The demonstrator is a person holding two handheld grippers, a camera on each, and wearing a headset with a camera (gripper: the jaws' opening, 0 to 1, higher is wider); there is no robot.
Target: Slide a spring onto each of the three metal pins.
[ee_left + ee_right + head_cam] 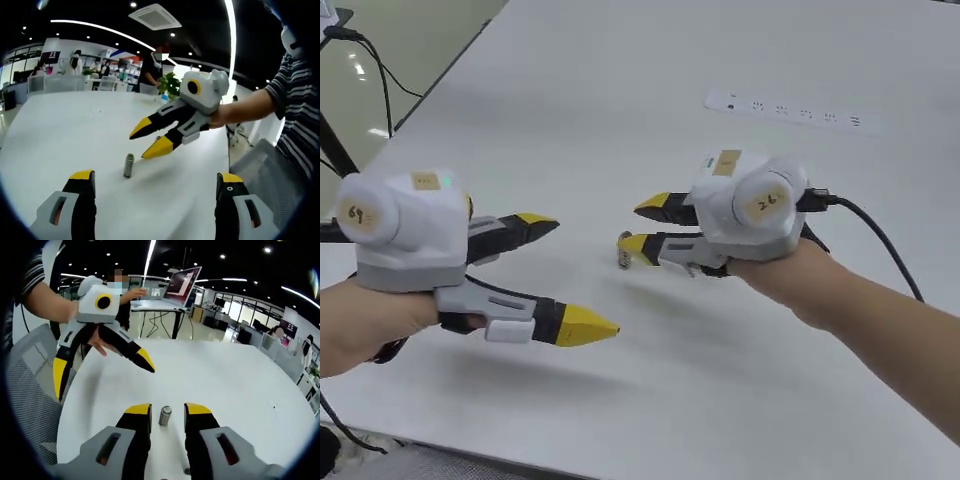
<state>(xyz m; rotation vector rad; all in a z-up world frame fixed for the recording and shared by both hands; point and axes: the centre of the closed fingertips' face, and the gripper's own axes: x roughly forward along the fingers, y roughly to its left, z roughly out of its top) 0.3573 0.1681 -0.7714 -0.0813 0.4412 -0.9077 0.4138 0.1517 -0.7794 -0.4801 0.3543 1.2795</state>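
Observation:
A small grey metal spring (129,165) stands upright on the white table (620,100). In the head view the spring (624,252) sits just at the lower fingertip of my right gripper (638,226). The right gripper view shows the spring (165,416) between the yellow tips of my right gripper (167,410), which is open, with a small gap on each side. My left gripper (576,275) hovers to the left with its jaws spread wide and nothing between them. From the left gripper view, my left gripper (156,177) faces the spring and the right gripper (152,139) beyond it.
A white power strip (790,110) lies at the far right of the table. Black cables (380,80) hang off the table's left edge. A laptop (182,285) sits on another desk behind, and a mesh chair (30,380) stands near the table edge.

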